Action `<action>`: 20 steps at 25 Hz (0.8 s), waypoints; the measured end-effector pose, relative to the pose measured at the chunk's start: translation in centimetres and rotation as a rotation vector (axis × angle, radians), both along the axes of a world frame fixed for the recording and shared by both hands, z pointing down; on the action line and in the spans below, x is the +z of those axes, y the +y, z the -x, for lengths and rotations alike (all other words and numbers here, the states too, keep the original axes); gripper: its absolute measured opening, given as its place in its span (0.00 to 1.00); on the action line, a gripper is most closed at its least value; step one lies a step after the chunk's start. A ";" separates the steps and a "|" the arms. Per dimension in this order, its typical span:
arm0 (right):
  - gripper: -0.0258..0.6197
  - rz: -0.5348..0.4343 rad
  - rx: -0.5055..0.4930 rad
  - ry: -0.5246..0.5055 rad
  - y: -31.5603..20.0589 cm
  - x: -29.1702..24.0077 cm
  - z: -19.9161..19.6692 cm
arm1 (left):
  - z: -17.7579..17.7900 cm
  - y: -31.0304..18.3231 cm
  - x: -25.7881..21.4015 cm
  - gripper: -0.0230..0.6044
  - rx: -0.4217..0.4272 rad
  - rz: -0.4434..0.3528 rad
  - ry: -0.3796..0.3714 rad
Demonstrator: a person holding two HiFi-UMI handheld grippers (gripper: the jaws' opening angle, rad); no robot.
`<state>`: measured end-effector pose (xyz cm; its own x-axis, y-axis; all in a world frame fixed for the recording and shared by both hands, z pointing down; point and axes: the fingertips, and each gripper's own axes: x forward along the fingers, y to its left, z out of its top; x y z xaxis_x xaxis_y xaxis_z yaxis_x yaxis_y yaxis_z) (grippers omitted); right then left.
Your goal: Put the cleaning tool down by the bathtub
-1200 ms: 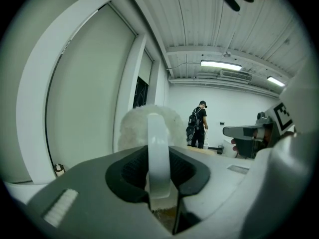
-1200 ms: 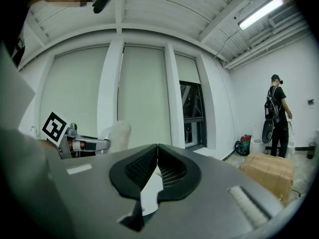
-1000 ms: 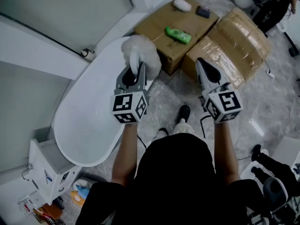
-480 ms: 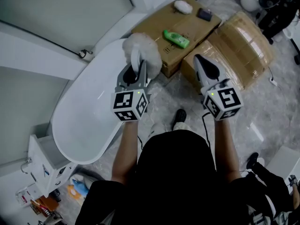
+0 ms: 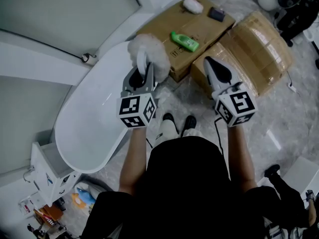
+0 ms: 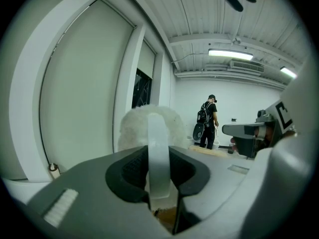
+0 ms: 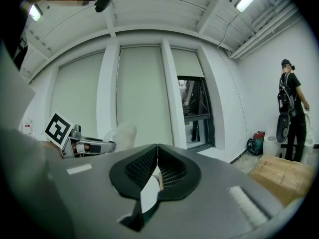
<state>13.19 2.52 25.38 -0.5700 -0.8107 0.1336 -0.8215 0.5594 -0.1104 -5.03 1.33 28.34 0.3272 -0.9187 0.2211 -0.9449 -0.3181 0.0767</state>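
The cleaning tool is a white fluffy duster head (image 5: 148, 53) on a clear plastic handle (image 6: 158, 151). My left gripper (image 5: 143, 72) is shut on that handle, and the fluffy head (image 6: 144, 126) sticks out past the jaws. It hangs over the right end of the white bathtub (image 5: 82, 138), near the rim. My right gripper (image 5: 210, 63) is level with it, over the floor in front of the cardboard boxes. Its pads (image 7: 167, 171) meet with nothing between them.
Two cardboard boxes (image 5: 192, 26) (image 5: 254, 41) stand just beyond the grippers. A green bottle (image 5: 184, 41), a white pad (image 5: 192, 5) and a dark item (image 5: 216, 14) lie on the nearer one. A white cabinet (image 5: 47, 176) stands by the tub's near end. A person (image 6: 208, 121) stands far off.
The person holding the grippers has stepped, and both feet have shifted. The boxes now lie a little closer to the grippers. The duster stays in the left gripper, and the right stays shut.
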 end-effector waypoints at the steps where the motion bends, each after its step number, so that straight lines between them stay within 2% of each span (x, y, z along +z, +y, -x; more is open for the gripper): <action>1: 0.05 0.005 0.001 -0.001 -0.2 0.1 -0.2 | -0.1 -0.1 0.1 0.17 -0.002 0.004 -0.001; 11: 0.05 0.032 0.012 0.003 -2.6 1.3 -0.2 | 0.2 -2.7 1.8 0.17 -0.004 0.045 0.000; 20: 0.05 0.038 0.034 0.020 -7.3 1.3 0.3 | 0.1 -8.4 2.3 0.17 0.022 0.049 0.019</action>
<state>12.89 -4.74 26.70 -0.5390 -0.8238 0.1756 -0.8423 0.5268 -0.1143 -5.15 -7.10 30.59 0.3521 -0.8994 0.2592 -0.9359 -0.3345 0.1105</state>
